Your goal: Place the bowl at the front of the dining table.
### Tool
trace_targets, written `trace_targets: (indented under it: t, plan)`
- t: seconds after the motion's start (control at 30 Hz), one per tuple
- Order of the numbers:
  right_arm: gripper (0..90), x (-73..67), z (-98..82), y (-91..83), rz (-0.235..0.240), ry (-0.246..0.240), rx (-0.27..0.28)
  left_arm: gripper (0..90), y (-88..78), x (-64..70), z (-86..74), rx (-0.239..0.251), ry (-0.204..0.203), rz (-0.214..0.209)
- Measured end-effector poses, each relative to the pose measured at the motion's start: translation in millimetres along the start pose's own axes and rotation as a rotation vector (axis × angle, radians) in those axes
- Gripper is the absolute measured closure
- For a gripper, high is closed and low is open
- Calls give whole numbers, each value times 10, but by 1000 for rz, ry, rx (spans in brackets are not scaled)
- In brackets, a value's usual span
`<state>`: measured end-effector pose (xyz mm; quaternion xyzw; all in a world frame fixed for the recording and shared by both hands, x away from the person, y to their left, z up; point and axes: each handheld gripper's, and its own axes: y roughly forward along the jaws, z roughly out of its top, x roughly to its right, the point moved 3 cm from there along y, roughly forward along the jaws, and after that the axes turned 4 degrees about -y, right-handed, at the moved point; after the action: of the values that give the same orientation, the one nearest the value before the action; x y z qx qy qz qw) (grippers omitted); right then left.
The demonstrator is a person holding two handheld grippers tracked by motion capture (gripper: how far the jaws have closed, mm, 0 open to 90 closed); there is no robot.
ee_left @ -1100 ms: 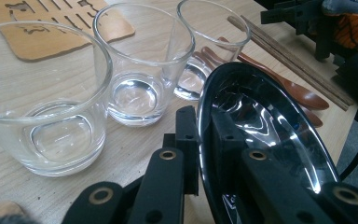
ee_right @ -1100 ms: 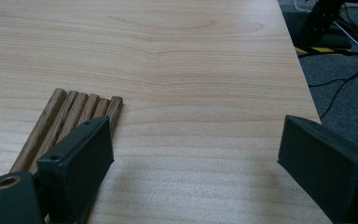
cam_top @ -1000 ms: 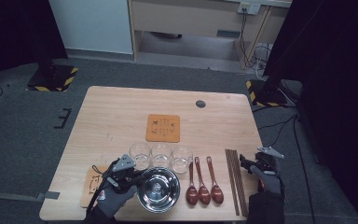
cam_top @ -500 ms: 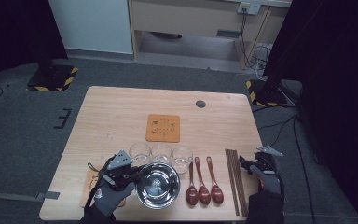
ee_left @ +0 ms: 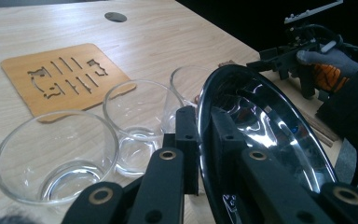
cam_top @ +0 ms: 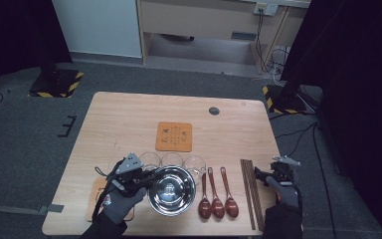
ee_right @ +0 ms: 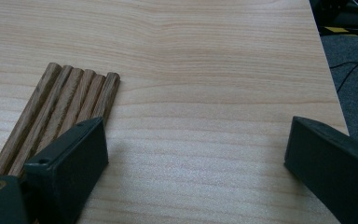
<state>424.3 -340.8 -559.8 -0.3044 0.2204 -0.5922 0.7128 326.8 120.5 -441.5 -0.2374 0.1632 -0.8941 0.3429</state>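
Observation:
A shiny steel bowl (cam_top: 171, 190) sits near the table's front edge, its left rim raised. My left gripper (cam_top: 144, 179) is shut on that rim; in the left gripper view the two black jaws (ee_left: 203, 116) pinch the bowl's edge (ee_left: 261, 135). My right gripper (cam_top: 266, 177) hovers at the front right, just right of a bundle of brown wooden chopsticks (cam_top: 251, 191). Its jaws have just been opening and stand wide, with bare table between them (ee_right: 196, 154). The chopstick tips (ee_right: 60, 102) lie beside one jaw.
Three clear glasses (cam_top: 171, 160) stand in a row behind the bowl, close to it (ee_left: 56, 154). Three red-brown spoons (cam_top: 217, 199) lie between bowl and chopsticks. An orange cut-out coaster (cam_top: 174, 136) lies mid-table. A wooden coaster (cam_top: 93, 199) lies under the left hand.
My left gripper has risen a little with the bowl's rim in it, and the bowl has tipped up on that side. The right hand has stayed where it was.

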Motion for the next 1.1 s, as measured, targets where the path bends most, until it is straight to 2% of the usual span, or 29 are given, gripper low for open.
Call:
trace_targets:
  t: [0.2, 0.23, 0.27, 0.9, 1.1]
  plan:
    - [28, 2, 0, 8, -3, 0, -9, 825, 0, 12, 69, 14, 8, -2]
    - [24, 2, 0, 8, -4, 1, -9, 826, 10, -2, 94, 30, 30, 0]
    - [17, 3, 0, 10, -7, 7, -13, 825, 0, 10, 95, 16, 11, 1]
    - [9, 10, -2, 11, -9, 5, -15, 825, 26, -112, 412, 75, 6, 34]
    - [9, 7, -1, 10, -8, 9, -17, 825, 89, -192, 523, 85, 8, 51]
